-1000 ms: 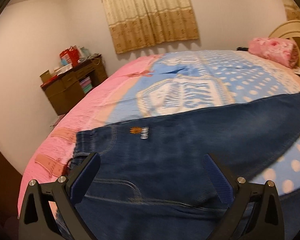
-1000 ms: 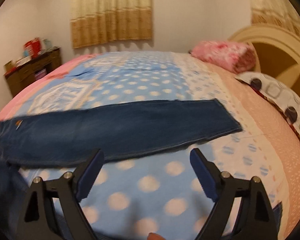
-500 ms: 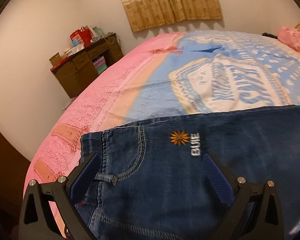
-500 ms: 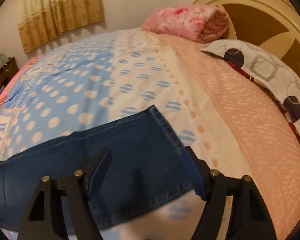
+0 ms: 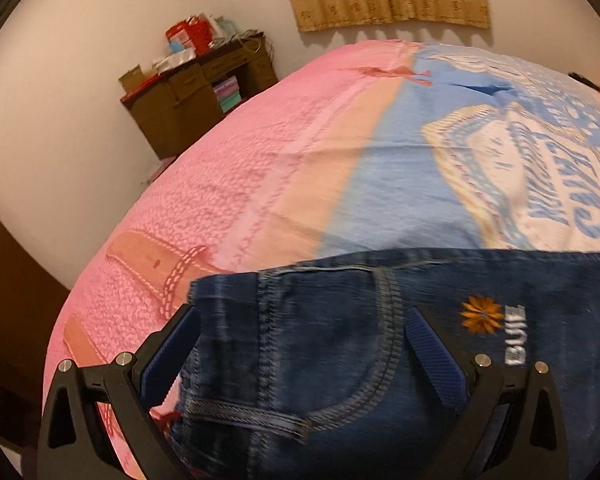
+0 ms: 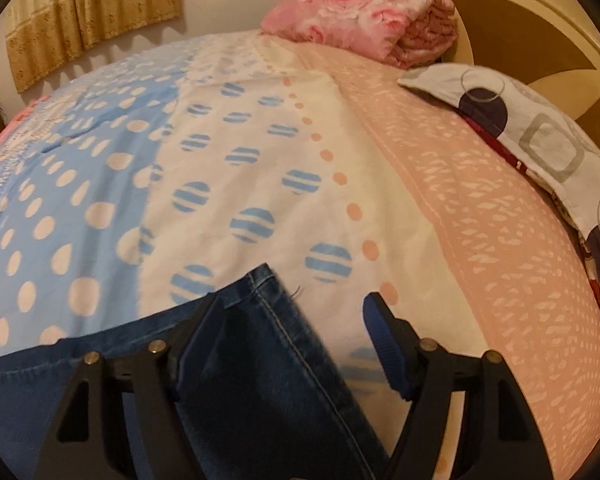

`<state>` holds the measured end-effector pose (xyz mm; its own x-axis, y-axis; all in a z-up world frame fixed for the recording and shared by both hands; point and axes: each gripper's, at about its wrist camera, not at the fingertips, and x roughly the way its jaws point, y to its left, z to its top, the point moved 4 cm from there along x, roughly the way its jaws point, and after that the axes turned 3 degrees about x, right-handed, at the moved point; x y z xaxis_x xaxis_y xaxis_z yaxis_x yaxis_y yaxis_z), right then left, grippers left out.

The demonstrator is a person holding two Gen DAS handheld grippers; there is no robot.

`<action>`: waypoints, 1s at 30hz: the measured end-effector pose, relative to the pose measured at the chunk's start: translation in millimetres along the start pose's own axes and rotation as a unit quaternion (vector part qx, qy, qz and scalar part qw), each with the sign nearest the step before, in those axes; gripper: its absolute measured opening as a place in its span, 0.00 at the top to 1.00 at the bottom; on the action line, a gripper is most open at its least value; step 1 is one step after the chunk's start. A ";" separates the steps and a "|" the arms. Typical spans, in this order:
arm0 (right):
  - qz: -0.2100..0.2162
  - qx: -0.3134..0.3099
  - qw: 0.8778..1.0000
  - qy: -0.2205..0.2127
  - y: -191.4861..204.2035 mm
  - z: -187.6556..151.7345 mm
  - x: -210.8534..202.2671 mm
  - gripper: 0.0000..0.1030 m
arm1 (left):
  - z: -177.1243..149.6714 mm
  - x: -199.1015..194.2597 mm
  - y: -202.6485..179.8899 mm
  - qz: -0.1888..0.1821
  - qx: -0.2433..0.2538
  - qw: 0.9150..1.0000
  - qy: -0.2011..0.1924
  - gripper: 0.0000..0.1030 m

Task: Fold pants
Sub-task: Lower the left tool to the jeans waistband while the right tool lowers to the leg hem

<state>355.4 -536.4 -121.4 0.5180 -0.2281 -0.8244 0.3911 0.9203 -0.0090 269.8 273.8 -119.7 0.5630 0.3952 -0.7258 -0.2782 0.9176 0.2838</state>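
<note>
Denim is what both your tools are closing in on: the pants [image 5: 380,360] lie flat along the near side of the bed [image 5: 284,184], waist toward the pink end of the quilt and leg hem toward the headboard [image 6: 540,20]. Stretched out like that, each end sits under one hand, which suits a fold that brings hem to waistband.

Your left hand-held gripper [image 5: 300,340] hangs over the waist corner with its jaws wide apart, spanning the waistband and the front pocket [image 5: 320,360]; nothing is pinched yet. Your right hand-held gripper [image 6: 290,324] has just been narrowing its jaws, yet they are open, one finger over the denim and the other over the bare sheet, so they straddle the hem edge [image 6: 276,300] without pressing on it. How close the pads are to the cloth you cannot judge well here, as the near fabric is blurred.

White stitched letters on the hip seem to read "BUIE" [image 5: 514,334], beside an orange flower [image 5: 482,316]. Large blue print on the quilt's white panel [image 5: 548,184] is partly cut off and cannot be read for certain
</note>
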 end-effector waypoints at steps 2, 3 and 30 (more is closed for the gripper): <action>0.003 0.008 1.000 0.013 -0.7 -1.8 10.7 0.28 | -0.1 6.2 12.0 -0.004 -0.012 1.000 0.005 0.01; 0.008 0.013 1.000 0.015 -1.6 -3.1 14.2 0.29 | 0.1 10.1 20.2 -0.006 -0.021 1.000 0.009 0.01; 0.082 0.012 0.997 0.003 -16.6 -10.0 19.0 0.31 | 11.8 58.8 25.6 -0.065 -0.034 0.995 0.071 0.01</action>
<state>351.1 -552.8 -142.6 0.5721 -0.0742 -0.8168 0.3203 0.9370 0.1392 305.0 321.1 -147.8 0.4831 0.2585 -0.8365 -0.2647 0.9538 0.1418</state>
